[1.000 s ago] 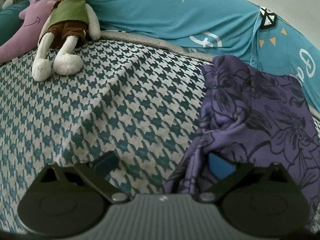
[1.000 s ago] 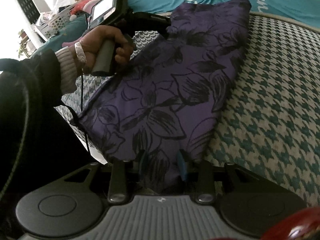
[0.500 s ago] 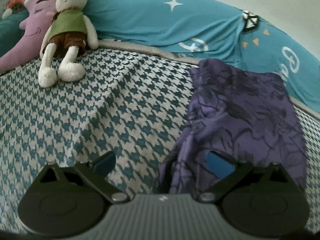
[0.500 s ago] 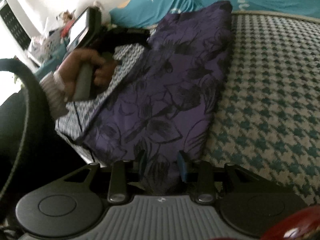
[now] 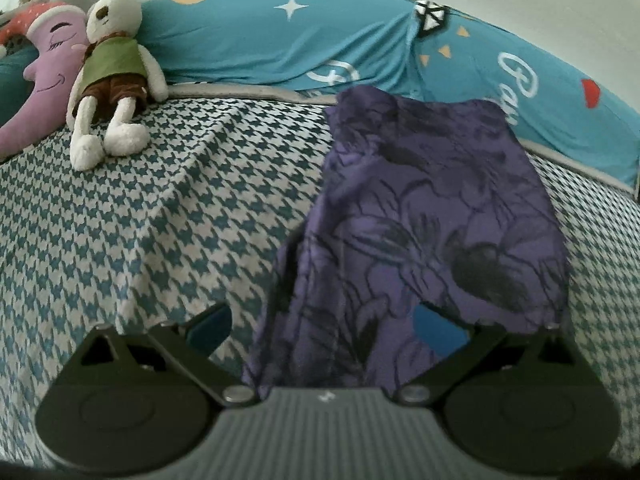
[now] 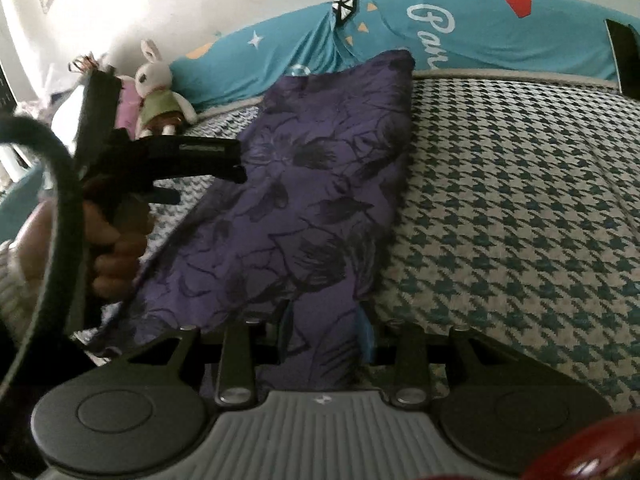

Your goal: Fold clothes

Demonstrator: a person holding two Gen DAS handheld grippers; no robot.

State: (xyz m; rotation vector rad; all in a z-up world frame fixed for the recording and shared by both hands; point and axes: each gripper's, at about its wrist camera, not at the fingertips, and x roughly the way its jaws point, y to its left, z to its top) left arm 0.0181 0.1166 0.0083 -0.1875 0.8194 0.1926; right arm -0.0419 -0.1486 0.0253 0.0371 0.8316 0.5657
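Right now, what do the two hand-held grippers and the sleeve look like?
Both hand-held grippers, left and right, share one build: a grey ribbed centre body with a small white mark, round black side housings, black link arms with silver pivots, and blue finger pads. The sleeve ends in a white knit cuff.

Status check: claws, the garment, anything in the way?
Right claw shut on purple garment. Left claw open, garment edge between its fingers. Plush rabbit far corner, clear of the fold.

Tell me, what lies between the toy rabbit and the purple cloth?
Only bare houndstooth bedspread, with soft creases. The left wrist view shows it clearly between the toy rabbit and the purple cloth.
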